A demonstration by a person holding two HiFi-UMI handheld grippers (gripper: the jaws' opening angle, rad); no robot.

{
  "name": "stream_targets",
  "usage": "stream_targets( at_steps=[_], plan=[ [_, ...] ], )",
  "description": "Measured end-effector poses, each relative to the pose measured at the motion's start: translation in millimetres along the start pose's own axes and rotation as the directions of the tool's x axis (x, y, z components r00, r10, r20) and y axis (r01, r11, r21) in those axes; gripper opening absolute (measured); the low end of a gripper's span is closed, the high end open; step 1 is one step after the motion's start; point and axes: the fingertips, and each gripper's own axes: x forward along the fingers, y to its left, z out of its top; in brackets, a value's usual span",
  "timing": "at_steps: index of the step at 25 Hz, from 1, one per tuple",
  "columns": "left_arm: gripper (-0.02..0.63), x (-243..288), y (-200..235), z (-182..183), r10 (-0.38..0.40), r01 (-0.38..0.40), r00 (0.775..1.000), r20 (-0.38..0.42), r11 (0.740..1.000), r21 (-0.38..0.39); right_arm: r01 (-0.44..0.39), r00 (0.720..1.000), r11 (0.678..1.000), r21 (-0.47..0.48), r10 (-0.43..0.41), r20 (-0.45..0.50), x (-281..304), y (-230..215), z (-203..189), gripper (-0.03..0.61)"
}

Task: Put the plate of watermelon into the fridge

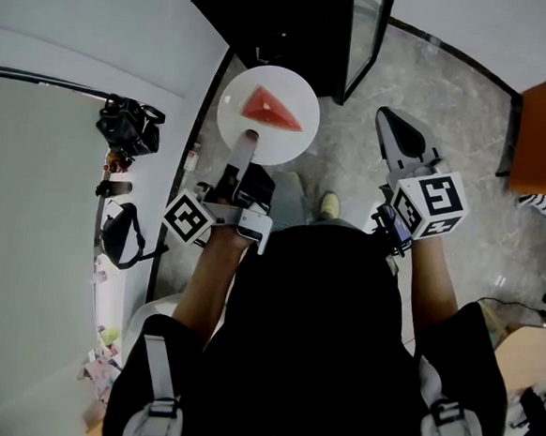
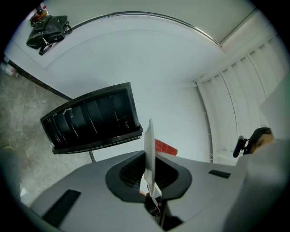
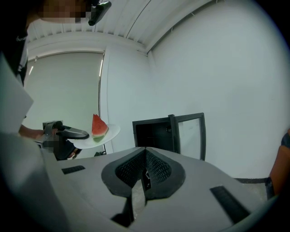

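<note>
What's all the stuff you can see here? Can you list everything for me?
plate: one, white, held out in front of the fridge
watermelon slice: one, red with green rind, on the plate
fridge: one, black, on the floor ahead
glass door: one, dark-framed, swung open on the fridge
black gear: one bundle, maybe a camera, at the left
seat: one, orange, far right edge
floor: grey, stone-patterned
shoe: one showing, yellowish, on the floor
left gripper: one, grey, shut on the plate's rim
right gripper: one, grey, shut and empty, over the floor
</note>
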Motion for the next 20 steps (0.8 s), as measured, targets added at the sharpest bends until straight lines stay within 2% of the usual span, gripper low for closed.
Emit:
stream_targets(
  at_steps=[20],
  plan=[
    [0.028,0.1,3.7,0.0,-0.008,0.008,1.000,-0.007,1.000,-0.006,0.004,1.000,1.000,0.012,-0.004,-0.001,1.5,5.5,-3.3,0.012]
  ],
)
